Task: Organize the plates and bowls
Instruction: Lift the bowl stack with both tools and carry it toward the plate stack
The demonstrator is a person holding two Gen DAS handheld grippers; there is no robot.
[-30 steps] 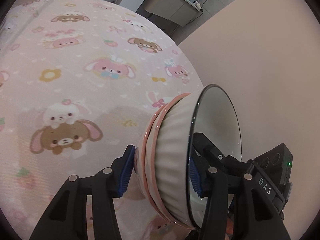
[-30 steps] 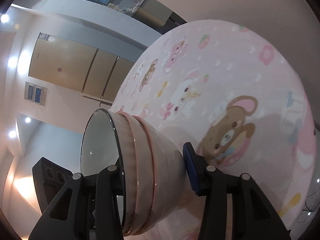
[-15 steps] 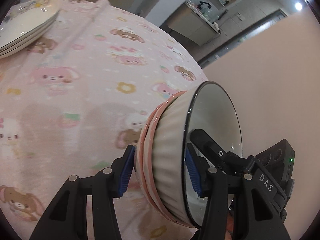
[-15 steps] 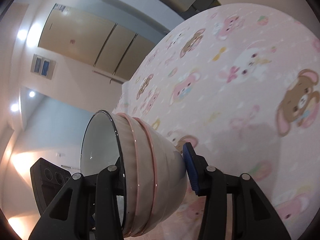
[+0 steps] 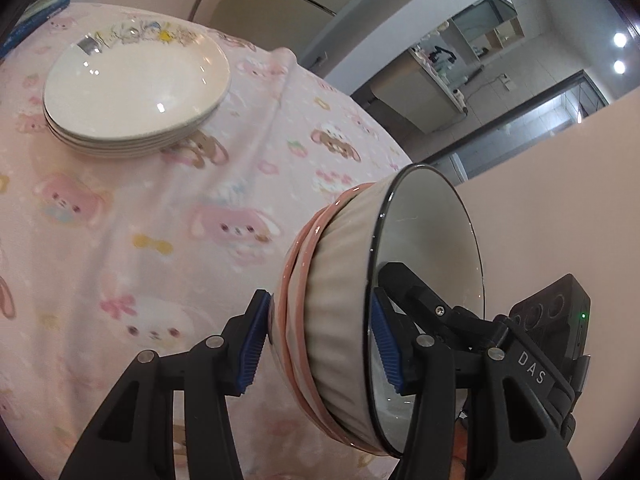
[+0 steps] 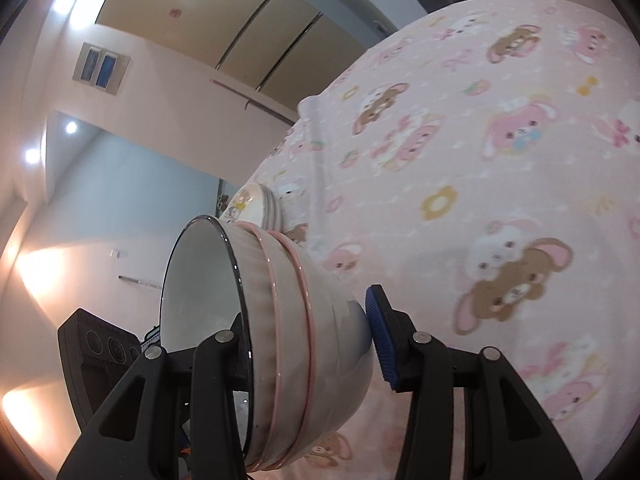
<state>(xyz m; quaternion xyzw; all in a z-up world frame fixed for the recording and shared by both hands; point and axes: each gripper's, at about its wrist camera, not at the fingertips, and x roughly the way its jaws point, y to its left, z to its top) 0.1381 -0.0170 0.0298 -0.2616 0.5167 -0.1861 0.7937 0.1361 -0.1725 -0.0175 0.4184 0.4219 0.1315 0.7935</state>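
A stack of nested ribbed bowls (image 5: 340, 320) with pink and black rims is held tilted on its side above the table. My left gripper (image 5: 320, 344) is shut on the stack, one finger inside the top bowl, one on the base. My right gripper (image 6: 308, 340) grips the same stack (image 6: 288, 344) from the opposite side, and its body shows in the left wrist view (image 5: 552, 320). A stack of white plates (image 5: 132, 84) with a floral rim sits on the table at the far left; it also shows in the right wrist view (image 6: 256, 208).
The table is covered with a pink cartoon-animal cloth (image 5: 140, 240), with a raised fold (image 5: 284, 76) near the plates. A pale wall (image 5: 560, 200) stands to the right. A kitchen counter (image 5: 432, 80) lies beyond the table.
Both grippers have swung with the bowl stack across the table. The plate stack has come fully into the left wrist view and has appeared in the right wrist view.
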